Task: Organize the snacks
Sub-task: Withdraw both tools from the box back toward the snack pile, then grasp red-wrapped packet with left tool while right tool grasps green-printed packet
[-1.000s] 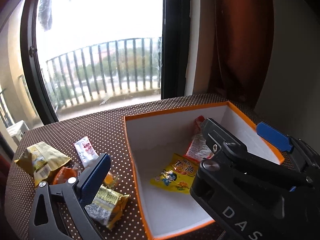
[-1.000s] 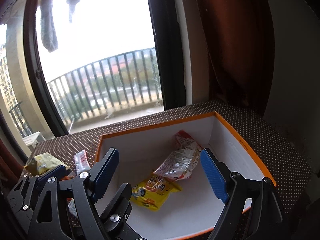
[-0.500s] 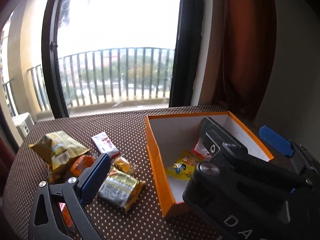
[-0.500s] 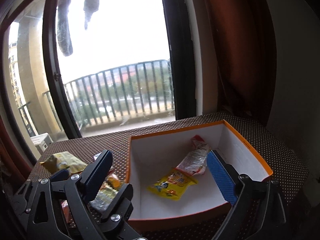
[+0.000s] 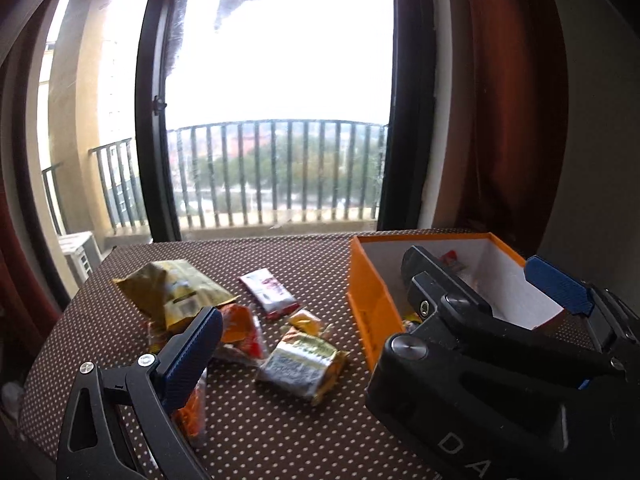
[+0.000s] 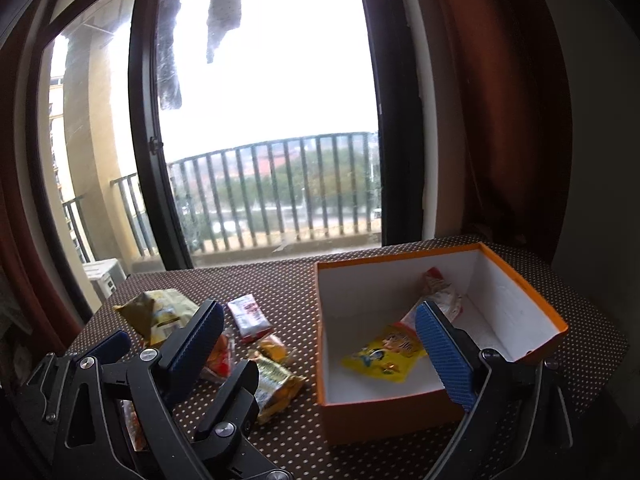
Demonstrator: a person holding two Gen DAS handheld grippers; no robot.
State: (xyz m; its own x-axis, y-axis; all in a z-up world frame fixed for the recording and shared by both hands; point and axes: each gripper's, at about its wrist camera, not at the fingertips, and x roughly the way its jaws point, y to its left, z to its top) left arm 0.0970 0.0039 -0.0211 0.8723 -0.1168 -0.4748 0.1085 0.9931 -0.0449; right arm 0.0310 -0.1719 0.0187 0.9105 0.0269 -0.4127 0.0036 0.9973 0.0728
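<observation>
Your orange box [image 6: 400, 416] at 3 o'clock on the bench [image 6: 288, 280] holds a yellow packet [image 6: 380, 358] and a red-white packet [image 6: 440, 300]. Loose snacks [image 5: 300, 364] lie at 9 o'clock. Both fingers are released, empty.

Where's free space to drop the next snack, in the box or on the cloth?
Free: box floor along its left wall and near corner, beside the yellow packet; far cloth strip between window and snacks. Crowded: loose pile left of the box; red packet in the far right corner.
</observation>
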